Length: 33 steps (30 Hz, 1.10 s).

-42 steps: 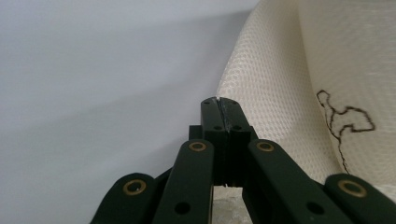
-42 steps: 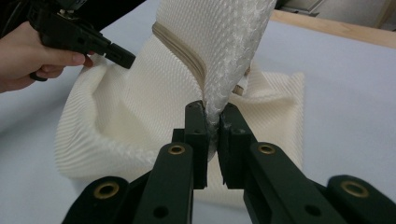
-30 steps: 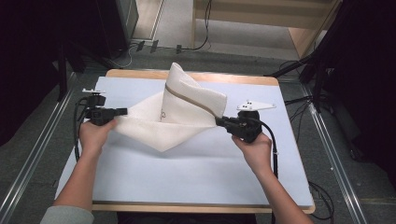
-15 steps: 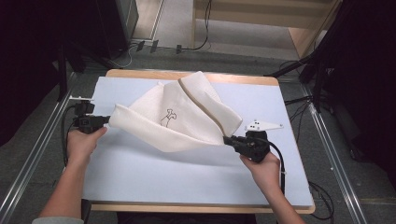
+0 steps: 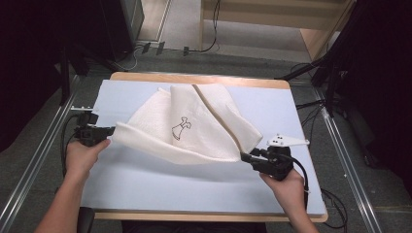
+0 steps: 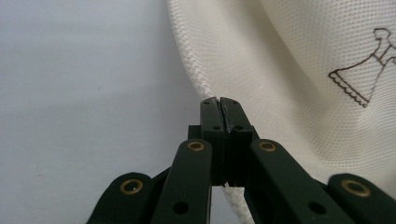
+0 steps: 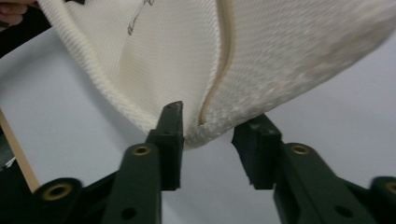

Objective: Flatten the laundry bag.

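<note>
A cream mesh cushion cover (image 5: 194, 128) with a zip and a small dark stitched figure (image 5: 180, 128) lies spread across the pale blue mat (image 5: 145, 184). At its left corner, my left gripper (image 5: 111, 130) is shut on the stitched hem (image 6: 194, 70); in the left gripper view the jaws (image 6: 219, 100) meet with the cloth (image 6: 289, 84) pinched between them. My right gripper (image 5: 245, 156) is at the cover's right corner. Its jaws (image 7: 212, 119) have just been opening and stand apart, with the zip-end corner (image 7: 205, 130) loose between them.
The mat covers a wooden-edged table (image 5: 194, 77). Metal rails (image 5: 34, 170) run along the floor on both sides, and cables (image 5: 214, 29) lie beyond the far edge. Bare mat stretches along the near side.
Both hands have drawn apart and toward the near edge. The cover, raised in a peak before, has sunk and spread flat. The right jaws have parted off the corner.
</note>
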Motion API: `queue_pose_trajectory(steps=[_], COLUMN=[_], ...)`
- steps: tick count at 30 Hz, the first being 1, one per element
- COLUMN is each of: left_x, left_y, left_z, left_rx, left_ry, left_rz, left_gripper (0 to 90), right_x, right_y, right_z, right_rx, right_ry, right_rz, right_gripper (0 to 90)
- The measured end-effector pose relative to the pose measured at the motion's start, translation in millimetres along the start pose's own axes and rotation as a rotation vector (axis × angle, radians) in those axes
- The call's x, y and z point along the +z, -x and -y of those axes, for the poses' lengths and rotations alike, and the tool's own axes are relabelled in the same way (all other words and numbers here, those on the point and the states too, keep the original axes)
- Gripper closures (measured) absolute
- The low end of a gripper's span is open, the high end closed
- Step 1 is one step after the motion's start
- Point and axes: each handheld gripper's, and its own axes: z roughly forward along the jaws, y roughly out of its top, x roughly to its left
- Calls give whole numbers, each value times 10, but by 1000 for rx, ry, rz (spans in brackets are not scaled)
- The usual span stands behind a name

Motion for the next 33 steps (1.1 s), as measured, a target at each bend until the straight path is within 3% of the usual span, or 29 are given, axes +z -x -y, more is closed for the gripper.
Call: queue_pose_trajectory(steps=[4, 5, 8, 11, 21, 24, 25, 27, 28, 33], left_x=[-4, 1, 15, 16, -13, -39, -39, -51, -56, -75], left_y=[15, 12, 15, 25, 25, 10, 10, 5, 2, 3], left_z=[11, 12, 12, 16, 78, 113, 113, 128, 134, 160], left_rx=[9, 10, 17, 20, 34, 35, 35, 35, 31, 26], left_ry=[-2, -6, -12, -16, -18, -24, -24, -25, -26, -20], left_rz=[4, 6, 14, 17, 10, 9, 9, 7, 9, 12], left_gripper=[899, 896, 893, 891, 883, 884, 884, 885, 885, 885], right_x=[-144, -232, -293, -272, 119, 353, 353, 540, 540, 784], right_y=[69, 154, 286, 332, 435, 546, 546, 648, 648, 775], right_z=[31, 45, 19, -28, -286, -368, -368, -399, -399, -416], right_rx=[-18, -5, 25, 22, -13, -19, -19, -13, -13, 0], right_ry=[30, 49, 78, 79, 60, 41, 41, 5, 5, -29], right_rz=[52, 81, 91, 99, 90, 93, 93, 78, 78, 91], right_gripper=[531, 522, 511, 507, 508, 517, 517, 572, 572, 503])
